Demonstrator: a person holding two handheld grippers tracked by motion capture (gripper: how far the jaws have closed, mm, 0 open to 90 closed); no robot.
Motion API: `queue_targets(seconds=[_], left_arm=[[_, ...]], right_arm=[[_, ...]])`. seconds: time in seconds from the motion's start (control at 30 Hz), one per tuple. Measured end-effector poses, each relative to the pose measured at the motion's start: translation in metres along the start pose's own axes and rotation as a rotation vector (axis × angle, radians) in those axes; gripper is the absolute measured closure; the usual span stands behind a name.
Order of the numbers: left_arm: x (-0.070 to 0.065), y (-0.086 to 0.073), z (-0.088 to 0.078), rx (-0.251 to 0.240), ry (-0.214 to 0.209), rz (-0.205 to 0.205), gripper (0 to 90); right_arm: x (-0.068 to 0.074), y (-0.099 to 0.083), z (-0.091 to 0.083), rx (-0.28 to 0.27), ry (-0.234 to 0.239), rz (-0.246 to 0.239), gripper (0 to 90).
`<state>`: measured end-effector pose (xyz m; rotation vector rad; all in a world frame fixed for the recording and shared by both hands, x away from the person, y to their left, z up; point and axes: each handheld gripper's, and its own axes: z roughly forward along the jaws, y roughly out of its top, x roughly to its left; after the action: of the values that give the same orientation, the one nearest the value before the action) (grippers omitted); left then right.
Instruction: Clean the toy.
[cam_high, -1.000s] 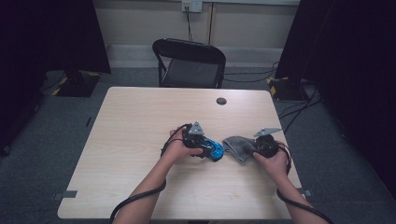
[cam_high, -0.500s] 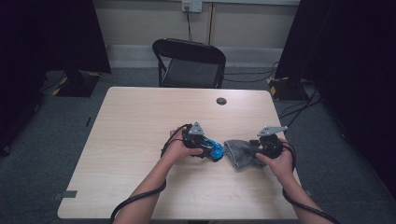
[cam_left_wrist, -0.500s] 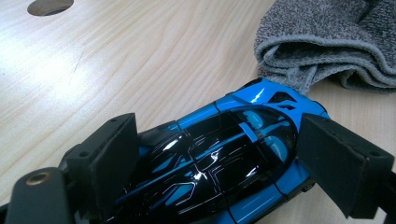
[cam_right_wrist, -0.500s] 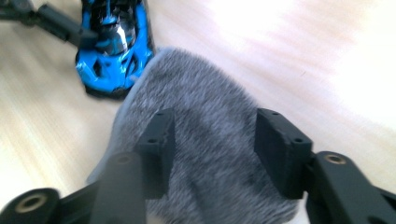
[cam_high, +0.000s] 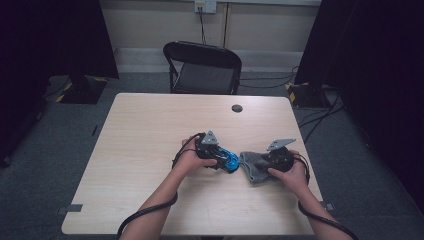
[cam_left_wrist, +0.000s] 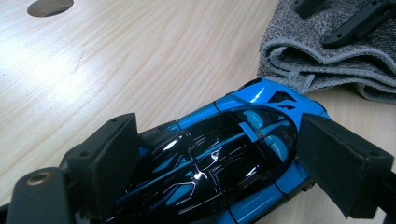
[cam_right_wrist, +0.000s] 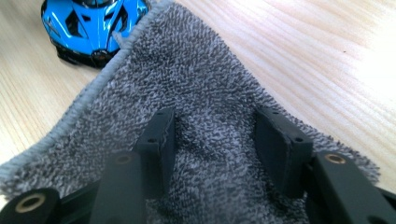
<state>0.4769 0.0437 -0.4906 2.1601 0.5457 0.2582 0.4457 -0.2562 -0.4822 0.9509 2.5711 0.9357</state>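
Observation:
A glossy blue and black toy car (cam_high: 228, 161) (cam_left_wrist: 224, 154) lies on the table, and my left gripper (cam_high: 223, 160) (cam_left_wrist: 222, 128) is shut on it, one pad on each flank. Its nose touches a grey terry cloth (cam_high: 251, 169) (cam_left_wrist: 327, 60) (cam_right_wrist: 201, 79). On that cloth rests my right gripper (cam_high: 263, 164) (cam_right_wrist: 217, 119). Its jaws have just been opening and now stand apart, with flat cloth under and between them and nothing pinched. The car's front (cam_right_wrist: 91, 23) appears at the top left of the right gripper view.
The light wooden table (cam_high: 150, 130) has a round cable hole (cam_high: 237, 108) (cam_left_wrist: 49, 5) near its far edge. A black folding chair (cam_high: 202, 67) stands behind the table. Cables trail from both grippers over the front edge. Dark curtains hang on both sides.
The right gripper's jaws have spread while its hand shifted a little over the cloth, which now lies flatter and more spread out. The left hand and the car have kept still.

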Motion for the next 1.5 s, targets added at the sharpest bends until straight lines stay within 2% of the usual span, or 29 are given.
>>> queue_targets(seconds=[0.27,0.4,0.47,0.63,0.73,0.9,1.0,1.1,1.2,1.27,1.33,1.43,1.5], left_arm=[[0.002,0.003,-0.001,0.032,0.000,0.005,13.1],[0.004,0.003,-0.002,0.025,0.002,-0.024,15.2],[0.005,0.004,-0.003,0.027,0.002,-0.026,15.8],[0.006,0.007,-0.008,0.053,0.026,0.007,17.2],[0.005,0.005,-0.011,0.079,0.023,-0.002,17.1],[0.005,0.004,-0.011,0.086,0.031,0.003,15.2],[0.006,0.003,-0.010,0.091,0.038,-0.006,14.0],[0.007,0.001,-0.009,0.078,0.036,-0.011,12.2],[0.006,-0.001,-0.008,0.059,0.032,-0.020,11.3],[0.007,-0.001,-0.008,0.053,0.030,-0.018,11.2],[0.007,-0.002,-0.008,0.051,0.029,-0.016,11.2],[0.007,-0.002,-0.008,0.050,0.028,-0.017,11.2],[0.007,-0.002,-0.008,0.048,0.028,-0.017,11.2]], right_arm=[[0.003,0.002,0.002,0.017,-0.023,0.006,49.3],[0.001,0.002,-0.001,-0.006,-0.003,0.016,43.2],[0.001,0.003,-0.003,-0.017,0.007,0.013,39.9],[0.002,0.005,-0.007,-0.001,0.030,-0.007,34.9],[0.002,0.003,-0.009,0.006,0.040,-0.018,33.2],[0.001,-0.004,-0.006,0.030,0.045,-0.019,32.6],[0.005,-0.006,-0.003,0.026,0.003,-0.036,40.2],[0.007,-0.006,-0.004,0.024,-0.022,-0.016,62.7],[0.008,-0.005,-0.005,0.029,-0.035,0.003,75.9],[0.007,-0.004,-0.005,0.030,-0.042,0.033,78.4],[0.005,-0.002,-0.006,0.025,-0.041,0.085,79.4],[0.000,0.003,-0.009,-0.011,-0.047,0.151,79.8],[-0.004,0.010,-0.011,-0.030,-0.063,0.172,79.8]])
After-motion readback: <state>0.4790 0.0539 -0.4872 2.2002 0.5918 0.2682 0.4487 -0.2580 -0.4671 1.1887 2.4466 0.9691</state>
